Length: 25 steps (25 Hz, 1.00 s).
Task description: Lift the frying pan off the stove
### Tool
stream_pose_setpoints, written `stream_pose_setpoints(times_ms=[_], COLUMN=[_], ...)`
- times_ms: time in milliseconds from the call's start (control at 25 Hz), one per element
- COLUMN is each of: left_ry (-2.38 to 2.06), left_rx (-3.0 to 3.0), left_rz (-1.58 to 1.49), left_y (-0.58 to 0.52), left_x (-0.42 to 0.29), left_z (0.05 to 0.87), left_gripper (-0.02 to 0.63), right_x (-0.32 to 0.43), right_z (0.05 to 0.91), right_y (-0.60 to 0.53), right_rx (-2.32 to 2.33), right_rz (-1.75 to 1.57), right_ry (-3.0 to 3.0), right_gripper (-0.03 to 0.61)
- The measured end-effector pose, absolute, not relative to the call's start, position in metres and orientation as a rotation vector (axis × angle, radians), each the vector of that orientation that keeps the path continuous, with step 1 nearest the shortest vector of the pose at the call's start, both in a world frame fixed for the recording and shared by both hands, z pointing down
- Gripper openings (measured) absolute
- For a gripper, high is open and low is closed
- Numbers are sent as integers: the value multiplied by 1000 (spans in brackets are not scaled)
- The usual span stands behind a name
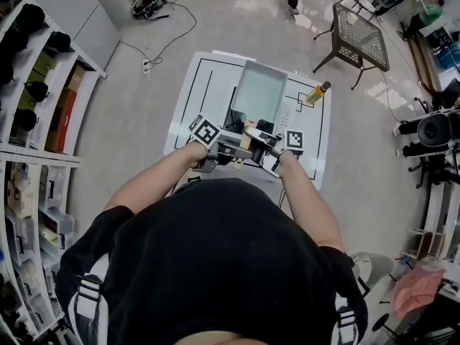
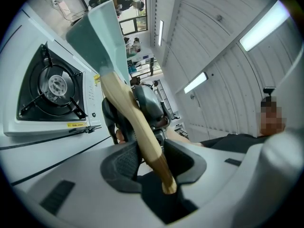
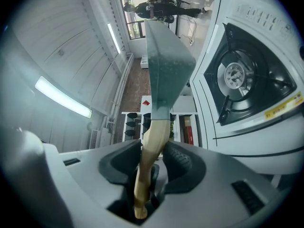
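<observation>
Frying pan [image 1: 259, 92], square, pale green, wooden handle [image 2: 137, 127]: held in the air clear of the bare stove [image 2: 52, 87], left gripper [image 2: 147, 160] and right gripper [image 3: 152, 163] fingers both clenched on the handle; judged rigid, front-heavy, best held along that handle.

Left tool [image 1: 228, 149], right tool [image 1: 260, 148] meet at wooden handle [image 1: 245, 141] of frying pan [image 1: 259, 92], above white mat [image 1: 194, 85]; yellow bottle [image 1: 317, 92] right.

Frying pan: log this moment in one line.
pan: pale green square frying pan, held off burner; stove: white gas stove, burner bare; left gripper: shut on wooden handle; right gripper: shut on wooden handle
</observation>
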<state>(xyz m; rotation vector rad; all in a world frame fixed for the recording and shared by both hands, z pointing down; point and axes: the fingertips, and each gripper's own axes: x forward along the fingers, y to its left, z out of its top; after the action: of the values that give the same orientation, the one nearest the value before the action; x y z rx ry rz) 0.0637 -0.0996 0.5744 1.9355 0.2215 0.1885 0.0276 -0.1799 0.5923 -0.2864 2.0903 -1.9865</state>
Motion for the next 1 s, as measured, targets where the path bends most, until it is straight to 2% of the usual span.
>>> stream_pose_setpoints(times_ms=[1000], left_ry=[240], left_rx=[1948], left_rz=[209], left_y=[-87], left_x=[69], left_z=[569], left_gripper=[150], right_x=[33], right_z=[584], right_y=[-168], right_rx=[-288], right_rz=[-1966], right_ry=[2088], right_gripper=[149])
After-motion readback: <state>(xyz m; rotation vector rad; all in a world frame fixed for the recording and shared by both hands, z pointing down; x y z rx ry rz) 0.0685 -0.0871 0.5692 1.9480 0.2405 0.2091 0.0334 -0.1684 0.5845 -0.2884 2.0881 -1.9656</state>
